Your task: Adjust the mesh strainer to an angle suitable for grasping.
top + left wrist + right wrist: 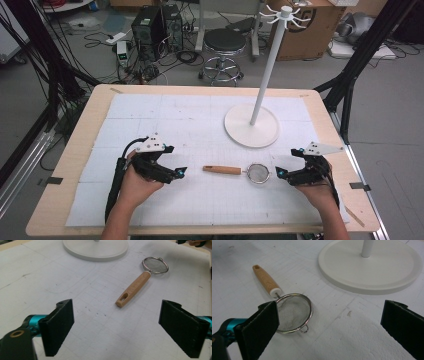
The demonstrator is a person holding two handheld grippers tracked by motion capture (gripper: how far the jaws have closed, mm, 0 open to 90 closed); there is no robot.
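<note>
A small metal strainer (259,173) with a wooden handle (222,170) lies flat on the white mat, handle toward the left. In the left gripper view the strainer (140,283) rests ahead of the jaws, handle end nearest. My left gripper (177,173) is open just left of the handle tip, nothing between its jaws (117,315). My right gripper (282,173) is open just right of the mesh bowl. In the right gripper view the mesh bowl (293,312) sits beside the left jaw, and the right gripper (332,315) holds nothing.
A white stand with a round base (251,126), a tall pole and hooks at the top stands behind the strainer. The wooden table edge (65,165) frames the mat. A stool (224,45), computer towers (150,25) and a cardboard box (312,30) stand beyond the table.
</note>
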